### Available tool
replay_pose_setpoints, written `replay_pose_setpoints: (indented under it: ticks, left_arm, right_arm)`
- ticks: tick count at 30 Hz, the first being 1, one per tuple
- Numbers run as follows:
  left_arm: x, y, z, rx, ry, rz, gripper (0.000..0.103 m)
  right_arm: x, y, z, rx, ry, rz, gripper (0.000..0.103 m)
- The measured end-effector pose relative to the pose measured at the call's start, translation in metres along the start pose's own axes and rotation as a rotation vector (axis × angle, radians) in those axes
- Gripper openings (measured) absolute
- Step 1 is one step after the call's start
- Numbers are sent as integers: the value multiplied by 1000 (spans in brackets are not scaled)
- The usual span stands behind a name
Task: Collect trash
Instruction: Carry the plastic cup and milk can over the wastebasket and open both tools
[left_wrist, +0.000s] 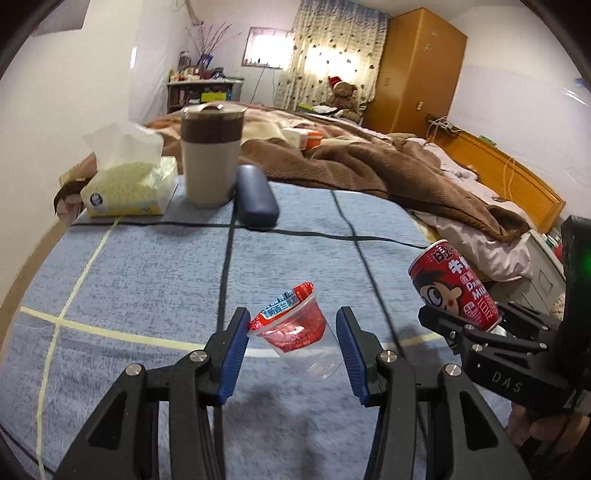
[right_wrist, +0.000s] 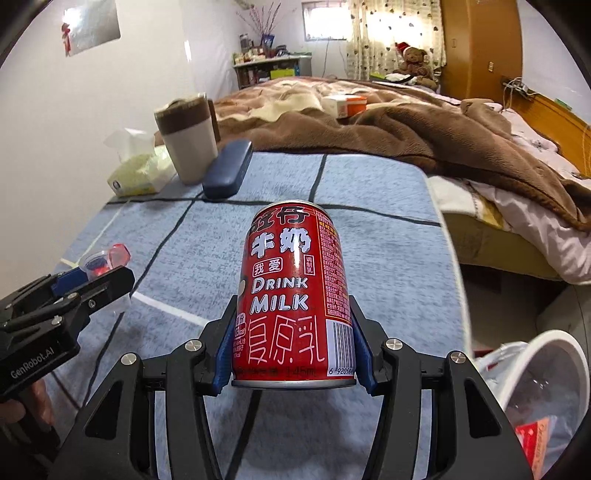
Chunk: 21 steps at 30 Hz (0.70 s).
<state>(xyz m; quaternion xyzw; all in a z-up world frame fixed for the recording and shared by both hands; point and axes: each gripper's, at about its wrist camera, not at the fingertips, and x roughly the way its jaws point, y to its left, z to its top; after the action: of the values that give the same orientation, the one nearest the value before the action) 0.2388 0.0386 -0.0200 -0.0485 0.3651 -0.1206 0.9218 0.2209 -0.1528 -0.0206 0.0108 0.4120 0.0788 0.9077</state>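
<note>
The right gripper (right_wrist: 293, 354) is clenched on a red cylindrical metal milk can (right_wrist: 295, 291) printed with white lettering, its blue pads pressing the lower part of the can on both sides. The can is lifted clear of the blue-grey fabric-covered surface (right_wrist: 388, 266) and tilts slightly, near the surface's right edge. In the left wrist view the same can (left_wrist: 452, 286) shows at the right, leaning away from the camera with the right gripper (left_wrist: 476, 326) closed around its base.

The left gripper (left_wrist: 293, 354) is released, its jaws spread wide on either side of a small clear plastic jelly cup (left_wrist: 295, 328) with a red peeled-back foil lid. The cup lies tipped over on the surface, toward the near edge, and its rim is just beside the left blue pad; whether they touch cannot be told. From the right wrist view the cup (right_wrist: 101, 260) sits just past the left gripper's (right_wrist: 92, 280) tips.

At the far left corner of the surface are a yellow soft pack of tissues (left_wrist: 127, 184), a tall beige tumbler with a brown band (left_wrist: 210, 155) and a dark blue oblong glasses case (left_wrist: 256, 197), the case just beside the tumbler. Beyond the far edge lies a bed with a rumpled brown blanket (left_wrist: 369, 162). Below the surface's right edge stands a white round bin lined with a clear bag (right_wrist: 546, 398).
</note>
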Motion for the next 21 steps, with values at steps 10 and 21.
replay_pose_setpoints:
  ticks: [10, 21]
  left_arm:
    - [-39, -39, -5, 62, -65, -52, 50]
    - [-65, -102, -12, 170, -117, -141, 50]
  right_arm:
    - [-46, -23, -16, 57, -69, -23, 54]
    - [-101, -63, -44, 132, -156, -105, 54]
